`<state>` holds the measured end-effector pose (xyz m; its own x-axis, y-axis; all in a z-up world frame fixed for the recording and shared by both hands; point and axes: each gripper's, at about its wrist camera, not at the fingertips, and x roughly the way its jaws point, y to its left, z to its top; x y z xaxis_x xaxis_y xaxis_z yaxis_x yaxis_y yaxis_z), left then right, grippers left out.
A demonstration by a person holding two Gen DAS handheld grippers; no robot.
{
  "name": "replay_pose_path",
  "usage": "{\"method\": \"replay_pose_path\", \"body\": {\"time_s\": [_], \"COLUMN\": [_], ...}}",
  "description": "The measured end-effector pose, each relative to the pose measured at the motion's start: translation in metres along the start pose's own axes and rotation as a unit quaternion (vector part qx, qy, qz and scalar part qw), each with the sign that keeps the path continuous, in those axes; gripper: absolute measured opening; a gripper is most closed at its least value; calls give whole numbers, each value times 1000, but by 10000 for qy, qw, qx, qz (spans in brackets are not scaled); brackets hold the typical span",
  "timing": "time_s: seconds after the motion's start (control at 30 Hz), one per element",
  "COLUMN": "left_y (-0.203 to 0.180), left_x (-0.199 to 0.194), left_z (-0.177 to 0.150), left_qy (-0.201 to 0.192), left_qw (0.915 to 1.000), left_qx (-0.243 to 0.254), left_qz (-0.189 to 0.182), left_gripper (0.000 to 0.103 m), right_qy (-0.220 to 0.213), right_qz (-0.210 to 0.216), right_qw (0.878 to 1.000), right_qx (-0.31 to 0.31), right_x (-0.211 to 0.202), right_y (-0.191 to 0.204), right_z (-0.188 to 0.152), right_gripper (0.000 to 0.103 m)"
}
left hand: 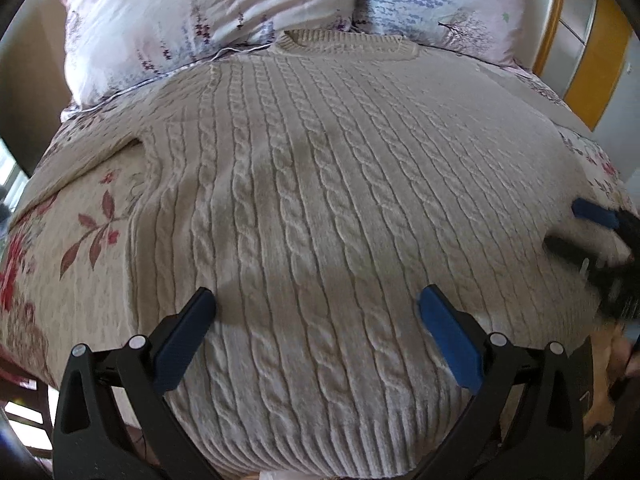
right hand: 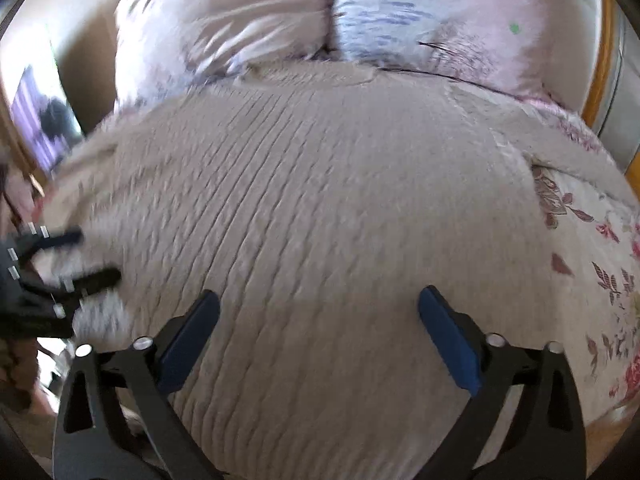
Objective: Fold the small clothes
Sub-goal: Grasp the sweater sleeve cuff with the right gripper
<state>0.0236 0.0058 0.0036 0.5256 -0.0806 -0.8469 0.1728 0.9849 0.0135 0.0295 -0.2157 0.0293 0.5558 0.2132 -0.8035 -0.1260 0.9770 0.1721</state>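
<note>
A cream cable-knit sweater (left hand: 320, 160) lies flat, front up, on a bed, its neckline toward the pillows and its ribbed hem nearest me. My left gripper (left hand: 316, 300) hovers open above the lower body of the sweater with nothing between its blue pads. In the blurred right wrist view, my right gripper (right hand: 319, 300) is also open over the sweater (right hand: 340, 180) and holds nothing. Each gripper shows in the other's view: the right gripper (left hand: 568, 228) at the sweater's right edge, the left gripper (right hand: 98, 256) at the left edge. One sleeve (left hand: 80, 160) stretches out to the left.
A floral bedsheet (left hand: 80, 240) shows on both sides of the sweater, also as the bedsheet (right hand: 592, 260) on the right. Two patterned pillows (left hand: 200, 12) (left hand: 440, 0) lie behind the neckline. Yellow wooden furniture (left hand: 592, 60) stands at the far right.
</note>
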Motion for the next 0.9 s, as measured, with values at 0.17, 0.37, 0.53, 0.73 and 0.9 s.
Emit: {"method": "replay_pose_path", "body": {"time_s": [0.17,0.37,0.53,0.73,0.9], "left_y": [13,27,33,44,43], "left_x": [-1,-8,-5,11,27], "left_z": [24,69,110,137,140], "left_qy": [-253,-915,-1294,-1103,-919], "left_qw": [9995,9955,9903,9937,9949], "left_qx": [44,161,223,-164,-366], "left_qz": [194,173,446,122,-198], "left_gripper": [101,101,101,101,101], "right_qy": [-315,-360,-363,-486,-661], "right_qz": [-139,-580,-759,-678,-613], "right_qw": [9903,9462,8887,8543,8409], "right_qx": [1343,3162,4507,5130,5336], "right_x": [-14,-9,4,8,11], "right_y": [-87,-213,-291,-325,-346], "right_z": [50,86,76,63,62], "right_gripper": [87,65,56,49,35]}}
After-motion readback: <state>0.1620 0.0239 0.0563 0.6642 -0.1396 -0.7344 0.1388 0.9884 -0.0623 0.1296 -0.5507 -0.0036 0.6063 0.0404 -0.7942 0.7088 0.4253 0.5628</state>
